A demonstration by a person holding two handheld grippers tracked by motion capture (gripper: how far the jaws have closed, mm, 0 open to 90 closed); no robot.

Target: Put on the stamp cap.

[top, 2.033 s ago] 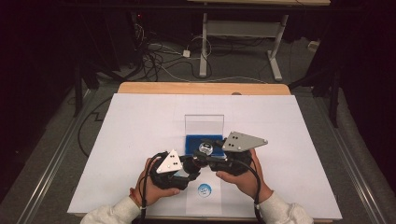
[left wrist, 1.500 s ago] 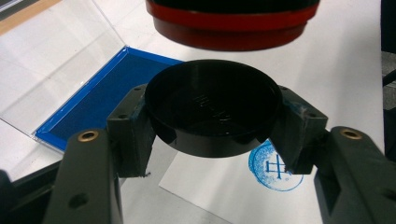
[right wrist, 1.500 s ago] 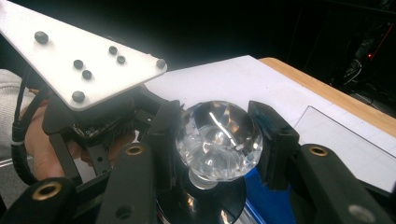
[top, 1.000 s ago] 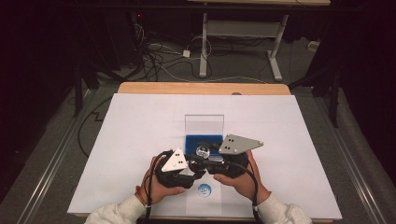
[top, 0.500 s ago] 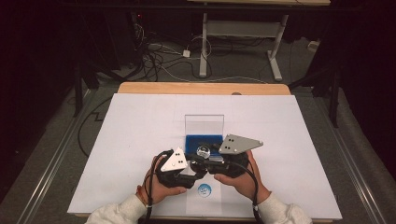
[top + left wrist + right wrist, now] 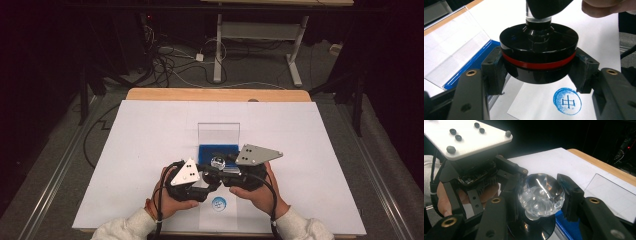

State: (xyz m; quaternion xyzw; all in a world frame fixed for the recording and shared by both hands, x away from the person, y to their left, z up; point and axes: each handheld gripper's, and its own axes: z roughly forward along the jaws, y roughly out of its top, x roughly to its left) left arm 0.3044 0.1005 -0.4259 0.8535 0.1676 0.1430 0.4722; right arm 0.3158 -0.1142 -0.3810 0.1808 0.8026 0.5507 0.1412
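1. Above the near middle of the white sheet (image 6: 150,150), a round stamp (image 6: 538,51) with a black base, a red band and a clear faceted knob (image 6: 541,195) was held off the paper between the two tongs.
2. The left gripper (image 6: 537,72) was closed on the black base from both sides, probably to keep it steady and level.
3. The right gripper (image 6: 536,195) was clamped on the clear knob from above, so the two holds together likely served to pull or twist knob and base against each other.
4. Just below the stamp lay a small paper slip (image 6: 541,105) with a blue round print (image 6: 567,101) on it, which suggests the stamping itself was done.
5. Just behind the grippers stood the ink pad case (image 6: 218,150), its blue tray open and its clear lid (image 6: 218,134) upright, close by so the stamp could probably go back there.
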